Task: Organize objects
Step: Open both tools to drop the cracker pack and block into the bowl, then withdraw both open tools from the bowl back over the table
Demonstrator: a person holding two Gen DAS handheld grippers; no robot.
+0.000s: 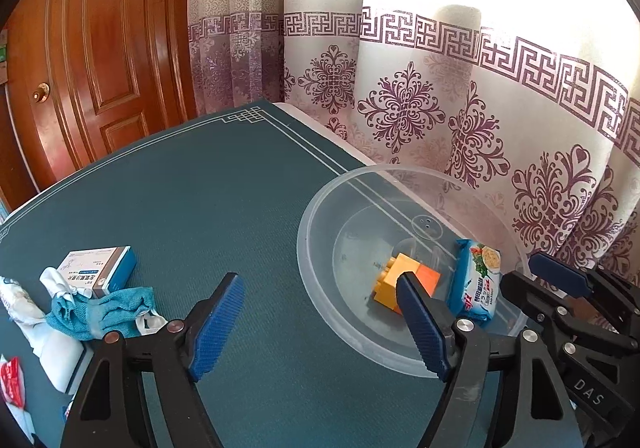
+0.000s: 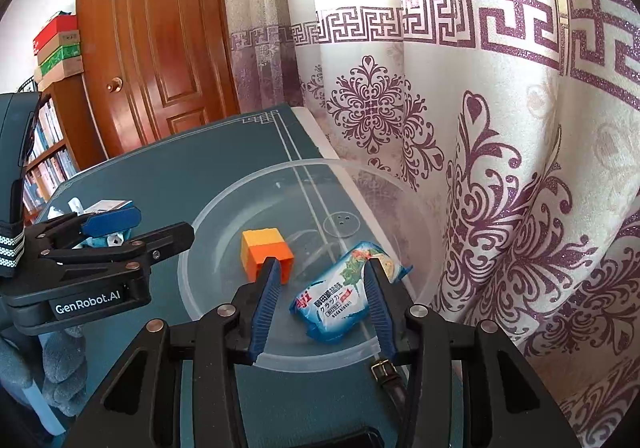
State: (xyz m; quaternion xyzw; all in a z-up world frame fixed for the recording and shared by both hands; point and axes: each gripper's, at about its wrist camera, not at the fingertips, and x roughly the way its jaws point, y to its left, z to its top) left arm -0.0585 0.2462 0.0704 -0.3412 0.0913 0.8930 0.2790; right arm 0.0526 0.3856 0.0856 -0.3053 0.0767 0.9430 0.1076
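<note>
Covering the table, a teal mat [image 1: 200, 208] beside patterned curtain [image 1: 440, 108]; left gripper [image 1: 320, 324] wide, right gripper [image 2: 322, 304] narrow, both empty

A table covered by a dark teal mat [image 1: 208, 200] with a thin white border line carries everything. Near its right edge, beside the curtain, sits a clear round plastic basin [image 1: 320, 288]. Close to the left edge lie a white-and-blue medicine box [image 1: 98, 268], a crumpled teal cloth [image 1: 104, 312] touching the box's near side, and white fabric or packaging [image 1: 44, 332] beside and partly under the cloth. A red-and-white packet [image 1: 11, 380] shows at the near left corner. At the near edge, just in front of the basin, lies a dark strap with a brass buckle [image 2: 384, 370].
</note>
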